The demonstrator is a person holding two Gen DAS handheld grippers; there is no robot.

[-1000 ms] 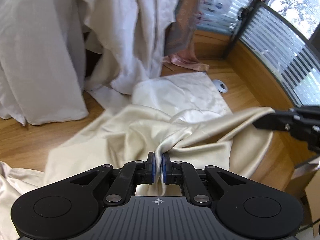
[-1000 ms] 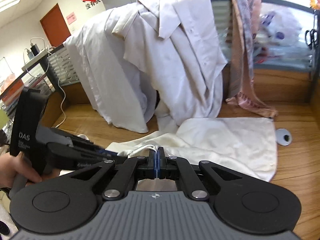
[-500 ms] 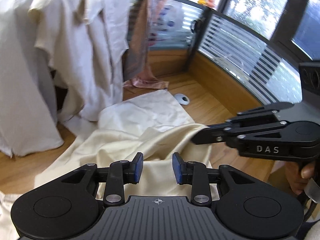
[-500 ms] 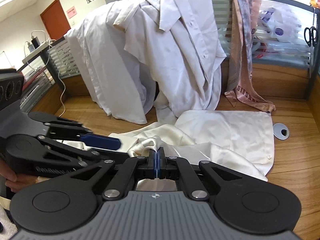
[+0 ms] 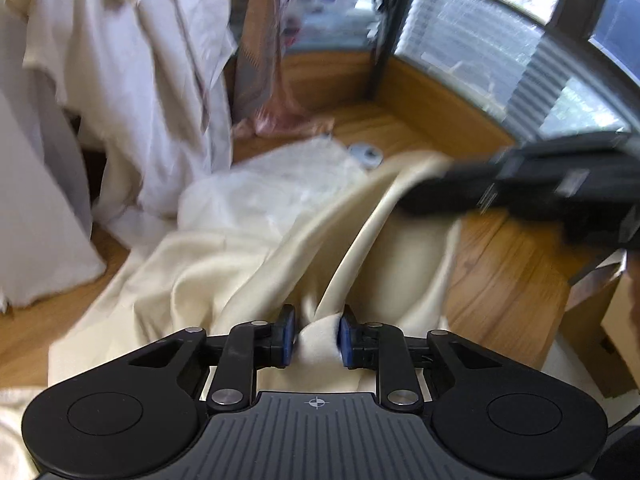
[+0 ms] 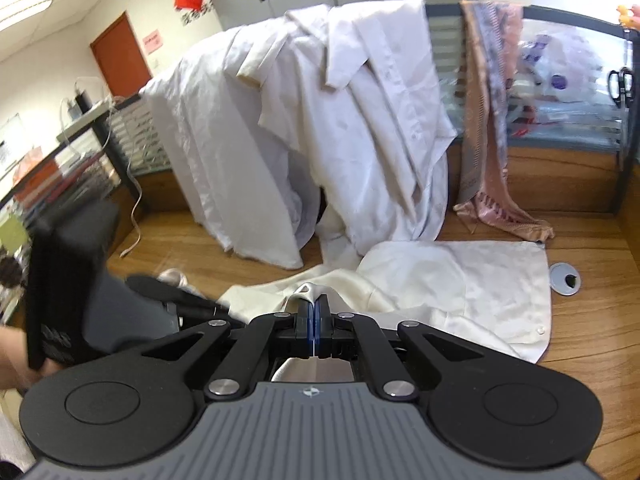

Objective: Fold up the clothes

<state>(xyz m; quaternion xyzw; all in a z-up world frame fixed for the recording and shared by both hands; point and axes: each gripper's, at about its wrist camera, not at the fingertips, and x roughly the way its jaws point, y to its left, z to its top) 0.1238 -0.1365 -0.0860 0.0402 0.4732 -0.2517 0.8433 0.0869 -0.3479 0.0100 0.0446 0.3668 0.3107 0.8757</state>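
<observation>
A cream satin garment [image 5: 240, 264] lies rumpled on the wooden desk [image 5: 500, 272]. A raised fold of it stands between the blue pads of my left gripper [image 5: 316, 336], whose jaws are closing, and a sliver of gap still shows beside the left pad [image 5: 289, 334]. My right gripper [image 6: 315, 320] is shut on another edge of the same garment [image 6: 316, 290] and holds it off the desk. In the left wrist view the right gripper [image 5: 432, 184] pulls a taut ridge of cloth up to the right. The left gripper [image 6: 216, 306] shows at the left of the right wrist view.
White shirts [image 6: 340, 120] and a pink patterned scarf [image 6: 484, 120] hang over the desk partition at the back. A flat white cloth [image 6: 460, 280] lies beyond the garment, next to a grey cable grommet [image 6: 565, 278]. A cardboard box [image 5: 616, 320] stands at the right.
My left gripper let go of the bunch it pinched, opened wide, shifted sideways, and now narrows around a new fold. The right gripper stayed shut on its edge.
</observation>
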